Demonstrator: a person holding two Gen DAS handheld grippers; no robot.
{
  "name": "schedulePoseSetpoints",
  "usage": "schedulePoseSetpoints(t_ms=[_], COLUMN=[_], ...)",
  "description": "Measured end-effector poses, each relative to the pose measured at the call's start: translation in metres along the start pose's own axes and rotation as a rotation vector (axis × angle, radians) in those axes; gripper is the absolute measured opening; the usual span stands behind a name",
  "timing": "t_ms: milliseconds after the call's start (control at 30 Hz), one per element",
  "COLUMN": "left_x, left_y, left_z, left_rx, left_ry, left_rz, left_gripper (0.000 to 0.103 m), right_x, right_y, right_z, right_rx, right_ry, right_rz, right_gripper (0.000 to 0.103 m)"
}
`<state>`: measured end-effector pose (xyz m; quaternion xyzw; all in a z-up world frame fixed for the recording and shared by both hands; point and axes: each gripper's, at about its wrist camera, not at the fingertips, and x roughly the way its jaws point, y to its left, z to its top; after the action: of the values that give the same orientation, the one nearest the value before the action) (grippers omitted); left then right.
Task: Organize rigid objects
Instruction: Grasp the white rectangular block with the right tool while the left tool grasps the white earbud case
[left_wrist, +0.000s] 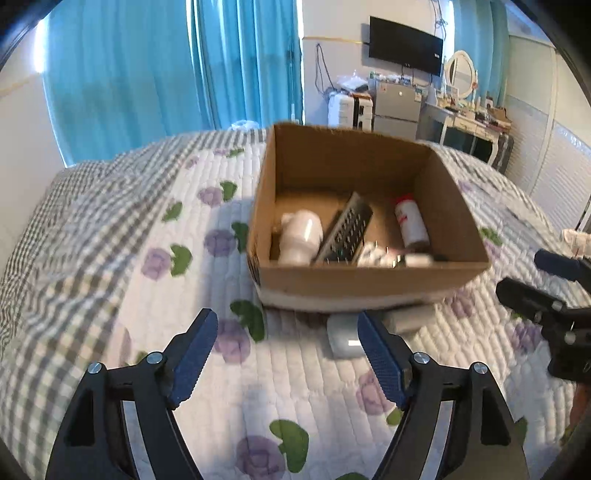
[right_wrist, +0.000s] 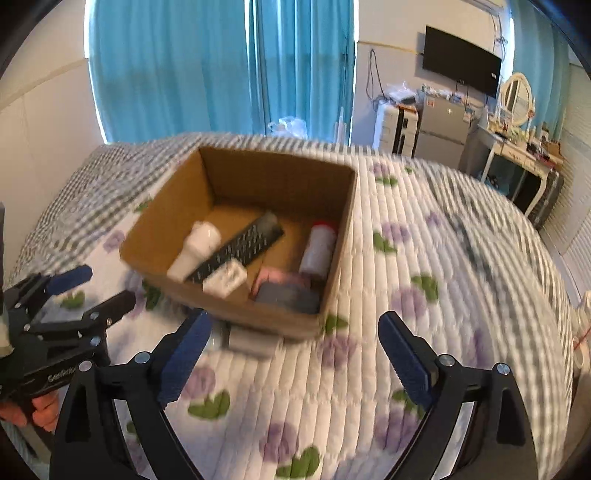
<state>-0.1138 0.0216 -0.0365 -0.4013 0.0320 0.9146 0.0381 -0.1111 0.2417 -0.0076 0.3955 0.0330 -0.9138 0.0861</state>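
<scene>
An open cardboard box (left_wrist: 364, 282) (right_wrist: 332, 280) sits on the quilted bed. Inside lie a white bottle (left_wrist: 300, 236) (right_wrist: 195, 247), a black remote (left_wrist: 345, 230) (right_wrist: 240, 247), a red-capped white bottle (left_wrist: 410, 221) (right_wrist: 319, 247), a small white block (right_wrist: 225, 282) and a grey and pink item (right_wrist: 288, 295). A white case (left_wrist: 341, 338) and a pale cylinder (left_wrist: 412, 319) (right_wrist: 251, 341) lie on the quilt at the box's near side. My left gripper (left_wrist: 286, 354) (right_wrist: 88, 288) is open and empty above the quilt, just left of the case. My right gripper (right_wrist: 293, 354) (left_wrist: 532, 273) is open and empty before the box.
The floral quilt (left_wrist: 110, 258) (right_wrist: 443, 295) covers the bed. Blue curtains (left_wrist: 166, 74) hang behind. A small fridge (left_wrist: 397, 107), a dressing table with mirror (left_wrist: 469, 114) and a wall TV (left_wrist: 406, 46) stand at the far right.
</scene>
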Motion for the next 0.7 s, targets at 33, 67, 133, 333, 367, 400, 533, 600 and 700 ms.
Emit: schedulePoseSetpoints(t_ms=[33, 67, 133, 333, 367, 400, 533, 600, 700], left_x=[0.004, 0.007, 0.016, 0.037, 0.037, 0.037, 0.038, 0.039, 0.042], left_y=[0.0, 0.0, 0.002, 0.009, 0.01, 0.01, 0.013, 0.013, 0.013], left_z=[-0.004, -0.008, -0.014, -0.024, -0.025, -0.025, -0.026, -0.027, -0.028], left_rx=[-0.001, -0.006, -0.019, -0.044, -0.048, -0.051, -0.066, -0.063, -0.064], left_ry=[0.012, 0.022, 0.046, 0.114, 0.113, 0.112, 0.114, 0.116, 0.12], left_rz=[-0.004, -0.007, -0.01, 0.023, 0.026, 0.03, 0.032, 0.039, 0.047], left_gripper=[0.081, 0.081, 0.081, 0.082, 0.082, 0.082, 0.082, 0.082, 0.082], right_x=[0.005, 0.01, 0.025, 0.067, 0.073, 0.078, 0.092, 0.099, 0.107], right_y=[0.0, -0.001, -0.001, 0.011, 0.014, 0.016, 0.018, 0.018, 0.02], right_z=[-0.005, -0.011, -0.024, -0.04, -0.04, -0.04, -0.041, -0.042, -0.042], right_rx=[0.005, 0.014, 0.032, 0.045, 0.055, 0.061, 0.084, 0.094, 0.097], right_ry=[0.017, 0.035, 0.067, 0.138, 0.142, 0.145, 0.143, 0.149, 0.155], right_rz=[0.003, 0.004, 0.006, 0.038, 0.053, 0.05, 0.048, 0.043, 0.032], right_gripper=[0.092, 0.092, 0.092, 0.092, 0.092, 0.092, 0.092, 0.086, 0.076])
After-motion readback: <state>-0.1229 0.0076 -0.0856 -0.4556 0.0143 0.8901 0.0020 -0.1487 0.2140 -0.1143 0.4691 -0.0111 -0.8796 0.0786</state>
